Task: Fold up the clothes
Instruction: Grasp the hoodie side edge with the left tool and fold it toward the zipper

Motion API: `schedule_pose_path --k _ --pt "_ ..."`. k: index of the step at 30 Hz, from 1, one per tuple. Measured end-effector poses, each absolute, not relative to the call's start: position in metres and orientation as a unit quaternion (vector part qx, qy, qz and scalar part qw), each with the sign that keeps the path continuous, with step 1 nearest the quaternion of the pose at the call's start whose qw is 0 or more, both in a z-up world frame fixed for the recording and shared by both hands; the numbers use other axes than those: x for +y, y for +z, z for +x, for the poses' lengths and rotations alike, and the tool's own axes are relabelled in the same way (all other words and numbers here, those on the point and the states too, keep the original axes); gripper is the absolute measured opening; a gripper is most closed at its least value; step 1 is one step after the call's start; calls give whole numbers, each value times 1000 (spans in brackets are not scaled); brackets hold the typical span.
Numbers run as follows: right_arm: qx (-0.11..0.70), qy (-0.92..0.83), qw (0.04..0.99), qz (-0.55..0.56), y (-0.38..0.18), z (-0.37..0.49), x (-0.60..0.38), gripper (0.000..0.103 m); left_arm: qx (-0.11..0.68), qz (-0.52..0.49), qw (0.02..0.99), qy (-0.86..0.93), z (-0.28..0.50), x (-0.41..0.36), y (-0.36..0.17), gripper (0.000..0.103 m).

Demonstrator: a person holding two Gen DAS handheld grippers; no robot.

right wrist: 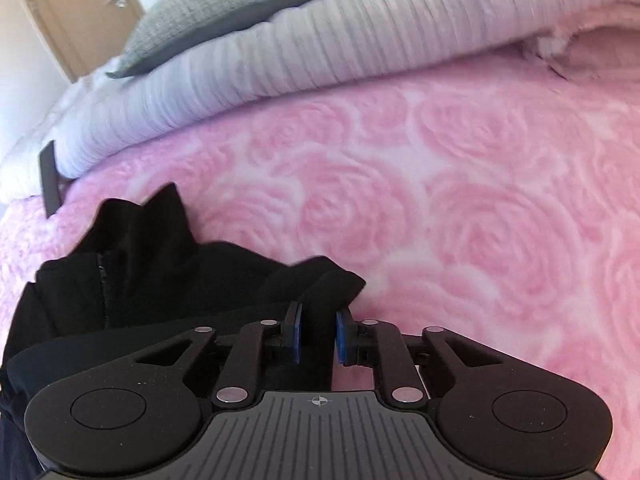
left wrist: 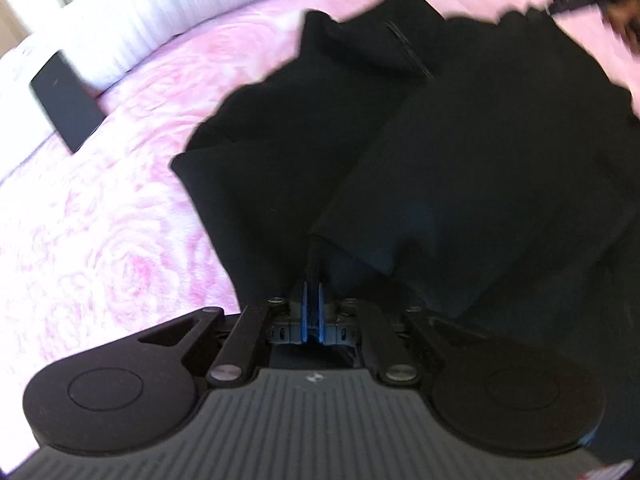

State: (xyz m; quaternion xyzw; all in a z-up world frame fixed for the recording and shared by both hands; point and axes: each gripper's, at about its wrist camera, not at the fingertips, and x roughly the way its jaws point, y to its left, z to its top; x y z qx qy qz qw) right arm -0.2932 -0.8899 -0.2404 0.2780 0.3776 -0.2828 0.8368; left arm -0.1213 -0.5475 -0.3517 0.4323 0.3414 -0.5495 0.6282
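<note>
Left jaws: the left gripper [left wrist: 312,300] has its blue pads pressed together on a bunched fold of the black garment [left wrist: 420,160], pinched at the edge nearest the camera.
Right jaws: the right gripper [right wrist: 316,340] stands part open with a clear gap between the pads; dark cloth lies under and between them, but the pads do not press on it.
Garment position: the black garment [right wrist: 160,280] lies rumpled on the pink rose-patterned bedspread [right wrist: 440,220], a zip line running down its middle and a collar or corner poking up at the far side.
Risk, left grip: a thin bunch is held, probably several layers; lifting may drag the whole heap instead of one edge.
Risk, right grip: if the jaws shut where they are, they may catch only a lip of cloth, or some bedspread with it, and the corner could slip out on lifting.
Risk, uneven fold: with one side held and the other loose, pulling now would likely skew the garment and leave a crooked fold.
Surroundings: a flat dark object [left wrist: 66,100] lies by the white ribbed duvet [right wrist: 320,48], well apart from the garment; a grey pillow [right wrist: 224,8] sits beyond.
</note>
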Motion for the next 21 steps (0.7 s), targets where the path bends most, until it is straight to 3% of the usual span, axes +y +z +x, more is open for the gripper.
schedule_pose_path --k 2,3,7,13,21 --pt "353 -317 838 268 -228 -311 -876 58 347 431 626 -550 -120 -542 -350 3" --pt "345 -330 838 266 -222 -322 -867 62 349 428 627 -549 -119 -542 -347 3" --pt "358 -344 838 227 -205 -361 -813 62 351 413 639 -546 -112 -535 -333 5" --pt "470 -234 850 -31 -234 -377 -705 62 345 406 635 -559 -113 -538 -325 6" --pt "415 -302 843 -160 -263 -341 -705 61 334 456 600 -566 -125 -546 -351 8"
